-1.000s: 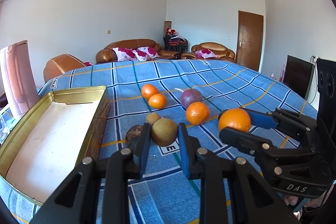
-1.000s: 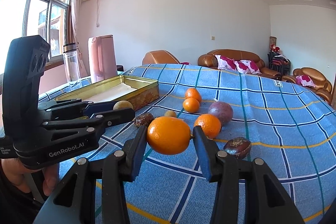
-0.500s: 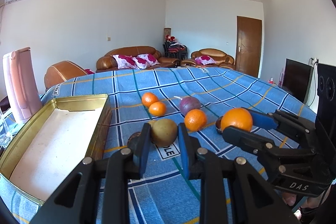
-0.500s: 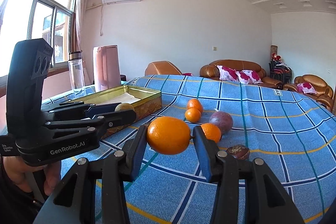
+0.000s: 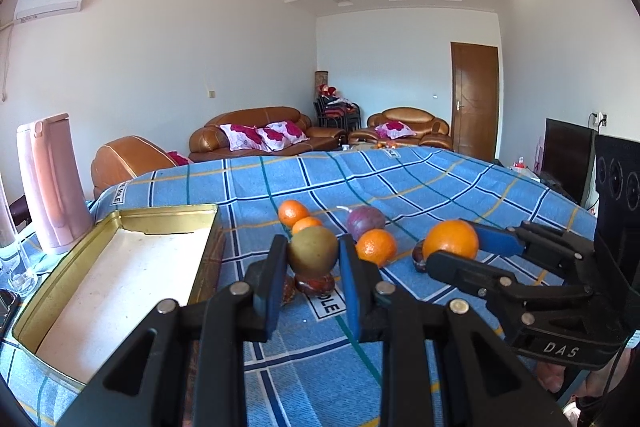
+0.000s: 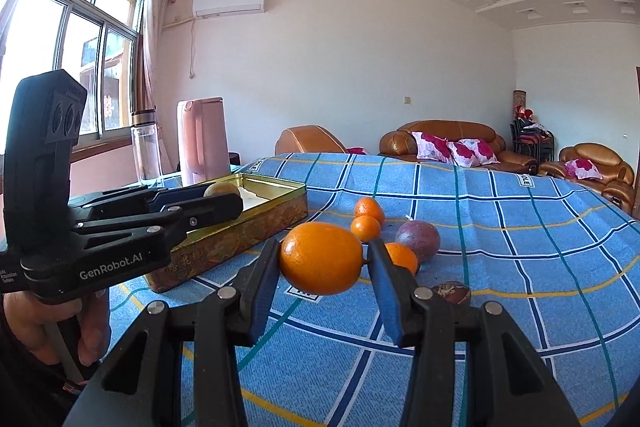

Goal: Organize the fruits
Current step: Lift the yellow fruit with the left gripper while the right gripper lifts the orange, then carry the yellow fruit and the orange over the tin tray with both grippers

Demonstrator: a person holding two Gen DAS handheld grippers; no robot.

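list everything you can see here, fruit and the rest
large orange: 1, orange, held in right gripper
brown-green fruit: 1, olive-brown, held in left gripper
small oranges: 3, orange, on the cloth past the grippers
purple fruit: 1, purple, beside the small oranges
dark brown fruits: 2, brown, low on the cloth
tin tray: 1, gold, left on the table, no fruit inside
tablecloth: 1, blue check
pink jug: 1, behind the tray
left gripper: shut on brown-green fruit
right gripper: shut on large orange

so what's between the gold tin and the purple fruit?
Left wrist view: two small oranges on the cloth between the tin and the purple fruit.
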